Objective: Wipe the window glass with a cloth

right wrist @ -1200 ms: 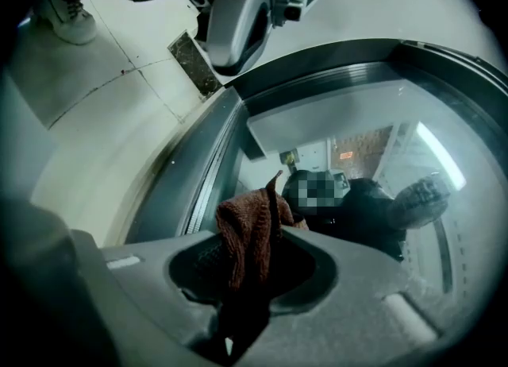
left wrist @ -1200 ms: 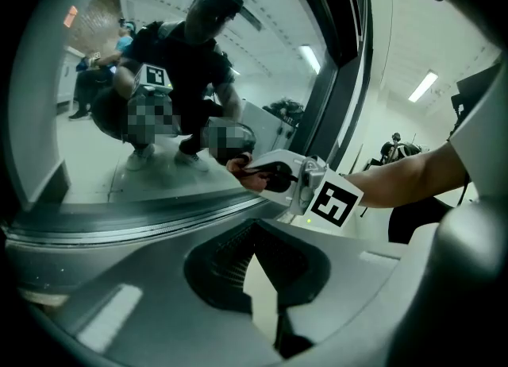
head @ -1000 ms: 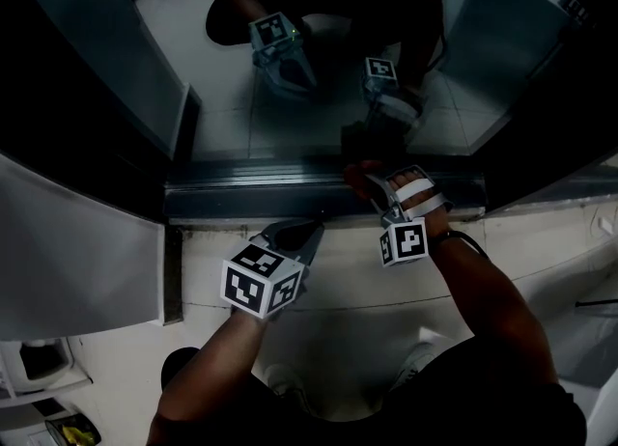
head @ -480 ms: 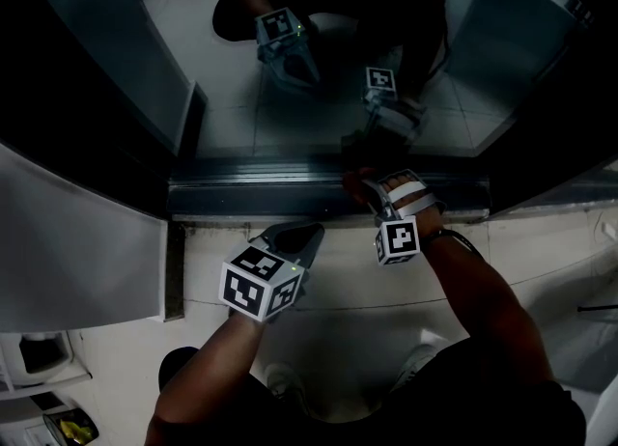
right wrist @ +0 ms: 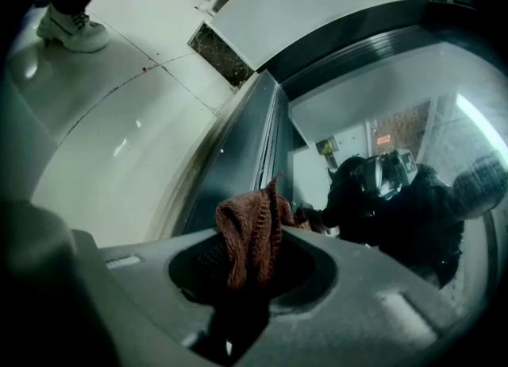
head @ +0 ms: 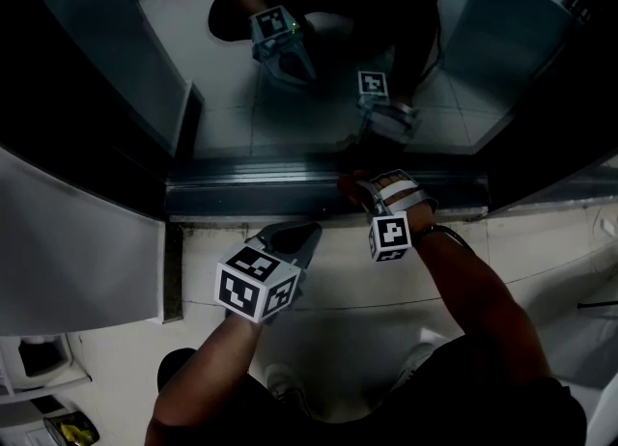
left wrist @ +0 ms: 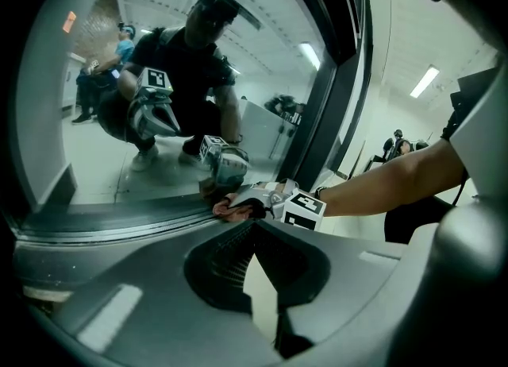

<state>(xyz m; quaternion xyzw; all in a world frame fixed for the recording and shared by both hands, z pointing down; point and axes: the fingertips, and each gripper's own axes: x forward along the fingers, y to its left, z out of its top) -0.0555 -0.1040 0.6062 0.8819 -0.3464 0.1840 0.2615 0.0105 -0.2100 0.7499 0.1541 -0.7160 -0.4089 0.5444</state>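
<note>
The reddish-brown knitted cloth is bunched into a thick fold and clamped between the jaws of the right hand-held gripper, so that a soft wad stands out in front of the hard jaw tips and only fabric can meet the pane. This gripper is held low, at the bottom edge of the large dark window glass, just above the grey metal frame rail. I think this is because the lowest strip of the pane is the part being wiped at this moment. In the right gripper view the tip of the cloth reaches toward the glass near the rail, but I cannot tell if it really presses on the pane or is only just beside it. The left hand-held gripper is open with nothing between its jaws: in its own view the pale floor shows through the gap. It hangs over the floor, a little back from the rail and beside the right one, probably so that it does not disturb the wiping. The person crouches close to the window, and the glass mirrors both grippers.
</note>
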